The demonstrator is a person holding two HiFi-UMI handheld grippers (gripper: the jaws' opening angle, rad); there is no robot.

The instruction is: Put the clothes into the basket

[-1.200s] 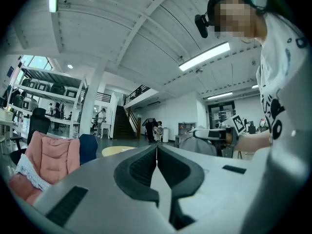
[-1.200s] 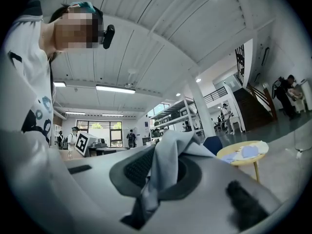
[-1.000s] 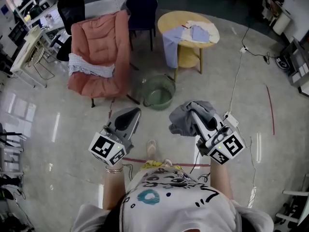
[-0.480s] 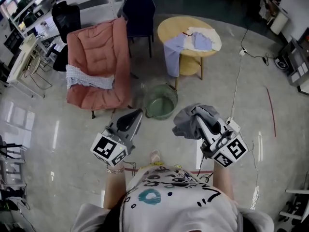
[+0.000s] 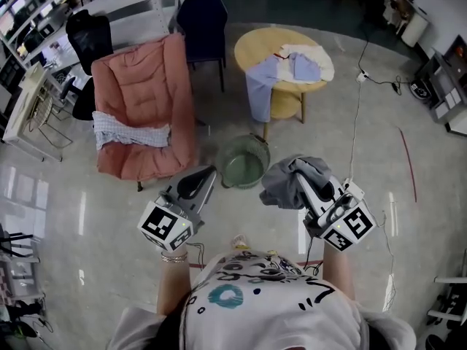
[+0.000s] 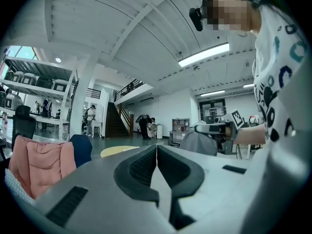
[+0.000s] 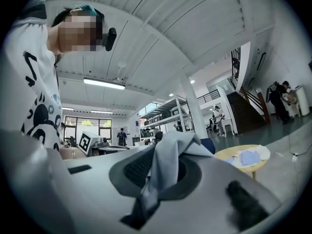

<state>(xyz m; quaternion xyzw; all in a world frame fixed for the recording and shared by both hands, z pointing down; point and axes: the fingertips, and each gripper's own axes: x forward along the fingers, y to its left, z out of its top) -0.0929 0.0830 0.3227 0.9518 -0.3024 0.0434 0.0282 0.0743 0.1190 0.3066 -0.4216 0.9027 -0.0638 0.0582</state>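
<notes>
A green basket (image 5: 243, 162) sits on the floor ahead of me, between the armchair and the round table. My right gripper (image 5: 298, 175) is shut on a grey garment (image 5: 284, 182), which hangs bunched just right of the basket; in the right gripper view the cloth (image 7: 165, 167) is pinched between the jaws. My left gripper (image 5: 206, 175) is shut with nothing in it, near the basket's left rim; its jaws meet in the left gripper view (image 6: 156, 150). More clothes (image 5: 299, 63) lie on the round table, and a checked cloth (image 5: 130, 133) lies on the armchair.
A pink armchair (image 5: 142, 100) stands at the left, with a dark chair (image 5: 201, 20) behind it. The yellow round table (image 5: 255, 44) is beyond the basket. A white cable (image 5: 355, 122) runs over the floor at the right. Desks and shelving stand at the far left.
Both grippers have moved forward toward the basket, the right one carrying the grey garment. The basket, armchair and table now sit nearer in the head view.
</notes>
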